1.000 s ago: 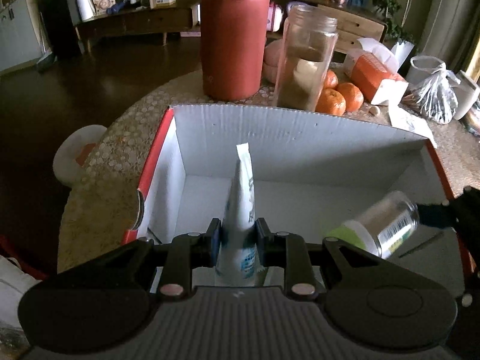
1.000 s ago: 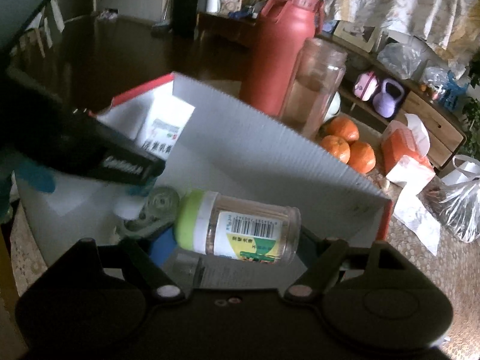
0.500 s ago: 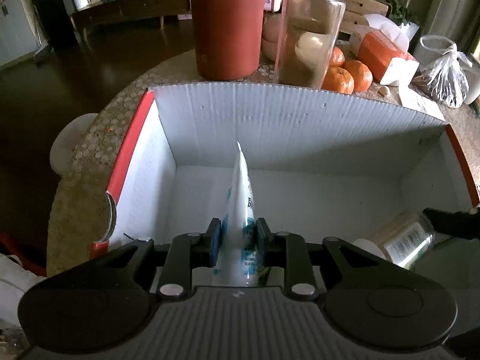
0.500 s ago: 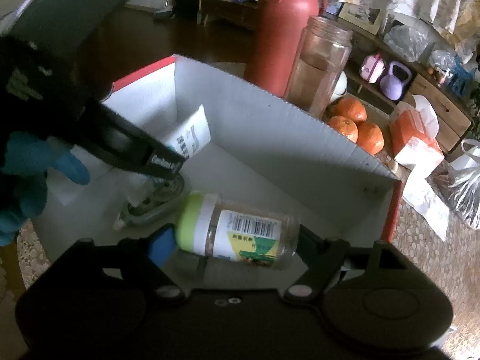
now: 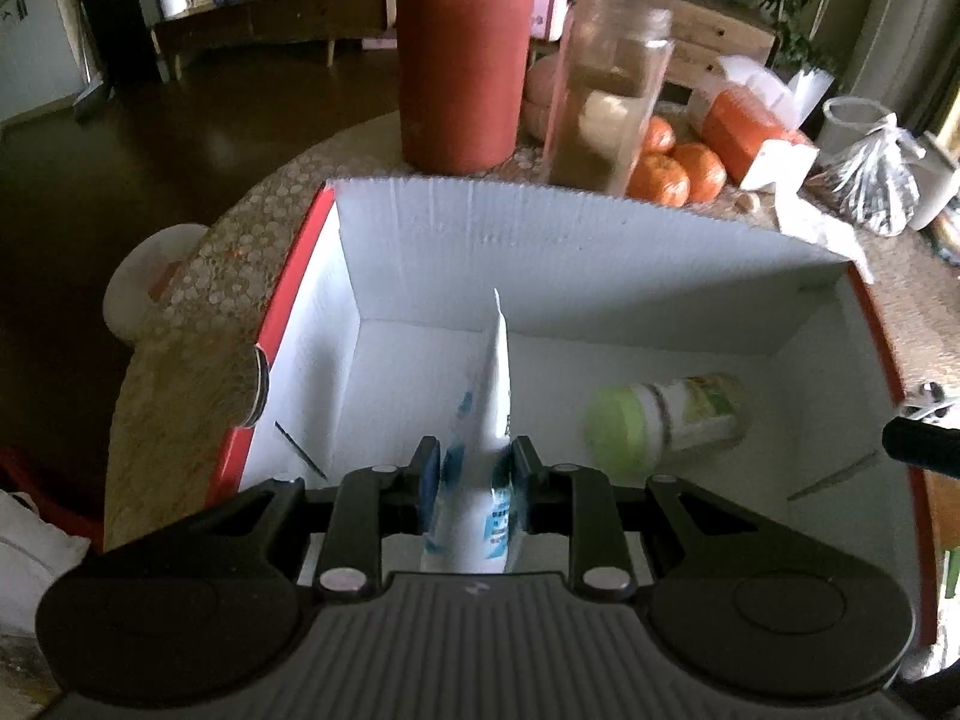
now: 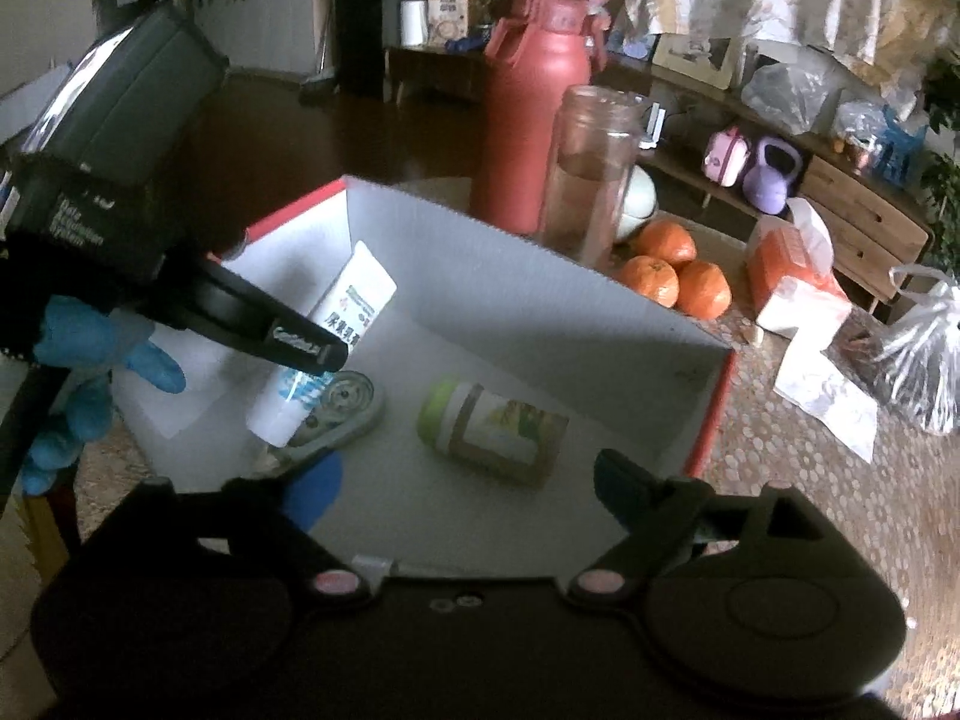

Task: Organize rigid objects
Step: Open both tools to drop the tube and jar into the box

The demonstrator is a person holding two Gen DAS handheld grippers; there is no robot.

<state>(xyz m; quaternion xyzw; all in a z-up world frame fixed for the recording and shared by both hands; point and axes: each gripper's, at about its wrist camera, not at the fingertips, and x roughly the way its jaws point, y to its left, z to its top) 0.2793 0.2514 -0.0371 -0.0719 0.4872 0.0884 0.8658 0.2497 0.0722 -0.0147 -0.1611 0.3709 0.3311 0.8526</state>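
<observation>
A white tube (image 5: pixel 498 384) with blue print stands tip-up inside the white cardboard box (image 5: pixel 540 252), and my left gripper (image 5: pixel 474 468) is shut on its lower part. In the right wrist view the same tube (image 6: pixel 354 312) hangs in the left gripper (image 6: pixel 312 354), which a blue-gloved hand (image 6: pixel 90 360) holds. A green-lidded clear jar (image 6: pixel 492 432) lies on its side on the box floor (image 6: pixel 600 420). My right gripper (image 6: pixel 465 480) hovers above and just short of it. Its jaws are opening, clear of the jar. The jar (image 5: pixel 666 420) also shows in the left wrist view.
A grey-green round gadget (image 6: pixel 342 408) lies on the box floor under the tube. Behind the box stand a tall red bottle (image 6: pixel 534 126) and a glass jar (image 6: pixel 594 168), with oranges (image 6: pixel 672 270), an orange tissue pack (image 6: pixel 792 264) and a plastic bag (image 6: pixel 924 360) to the right.
The jar has left the right gripper's jaws and now lies on the box floor. The right gripper has widened and drawn back and up. The left gripper still holds the tube.
</observation>
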